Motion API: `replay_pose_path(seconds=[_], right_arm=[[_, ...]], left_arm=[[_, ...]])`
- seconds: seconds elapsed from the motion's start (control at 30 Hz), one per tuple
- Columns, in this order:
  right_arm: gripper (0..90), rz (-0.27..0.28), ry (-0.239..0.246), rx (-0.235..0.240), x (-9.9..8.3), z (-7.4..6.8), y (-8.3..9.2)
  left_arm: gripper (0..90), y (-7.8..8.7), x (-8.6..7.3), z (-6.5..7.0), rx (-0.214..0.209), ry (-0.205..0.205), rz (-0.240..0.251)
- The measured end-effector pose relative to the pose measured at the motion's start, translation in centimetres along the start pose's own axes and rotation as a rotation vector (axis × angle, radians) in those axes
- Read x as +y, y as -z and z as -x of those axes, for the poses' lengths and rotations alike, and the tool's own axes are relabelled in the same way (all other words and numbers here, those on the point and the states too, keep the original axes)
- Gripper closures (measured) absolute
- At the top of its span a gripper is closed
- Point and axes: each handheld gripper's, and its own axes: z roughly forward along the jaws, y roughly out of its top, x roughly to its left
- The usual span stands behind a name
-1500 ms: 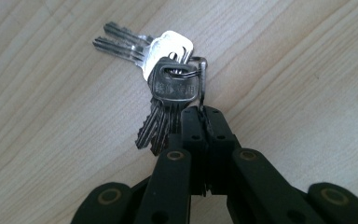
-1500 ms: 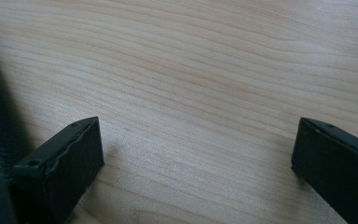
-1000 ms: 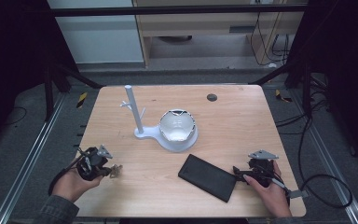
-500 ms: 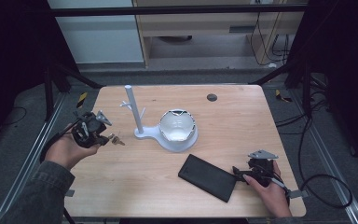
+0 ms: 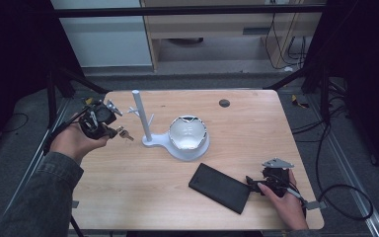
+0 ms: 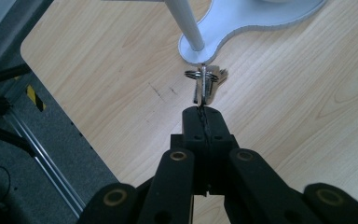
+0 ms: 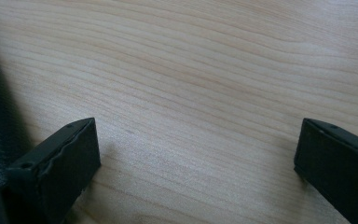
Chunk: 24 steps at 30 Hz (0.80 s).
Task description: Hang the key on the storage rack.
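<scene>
My left gripper (image 5: 112, 130) hangs above the table's left side, shut on a bunch of keys (image 5: 125, 134) on a ring. In the left gripper view the keys (image 6: 205, 81) stick out from the closed jaws, just short of the white stand's base (image 6: 242, 21) and its upright pole (image 6: 184, 23). The white stand (image 5: 143, 118) has small pegs on its pole and a white bowl (image 5: 188, 133) on its base. My right gripper (image 5: 253, 183) rests on the table at the front right, open, next to a black flat case (image 5: 219, 187); its fingers (image 7: 60, 158) lie on bare wood.
A small dark round disc (image 5: 224, 103) lies near the table's far edge. The wooden table (image 5: 256, 138) is ringed by a dark frame, with cables on the floor at right. A cabinet stands behind.
My left gripper has risen off the front left of the table and moved away toward the stand, carrying the keys. The right gripper has stayed put.
</scene>
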Motion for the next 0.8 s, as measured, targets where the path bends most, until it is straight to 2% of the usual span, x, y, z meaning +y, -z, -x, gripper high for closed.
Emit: replay_pose_path(seconds=[0.37, 0.8], right_arm=[[0.4, 0.0, 0.0, 0.0, 0.0, 0.0, 0.0], [0.4, 0.0, 0.0, 0.0, 0.0, 0.0, 0.0]], left_arm=[[90.0, 0.4, 1.4, -0.9, 0.013, 0.018, -0.013], [90.0, 0.2, 1.8, -1.2, 0.022, 0.022, -0.022]])
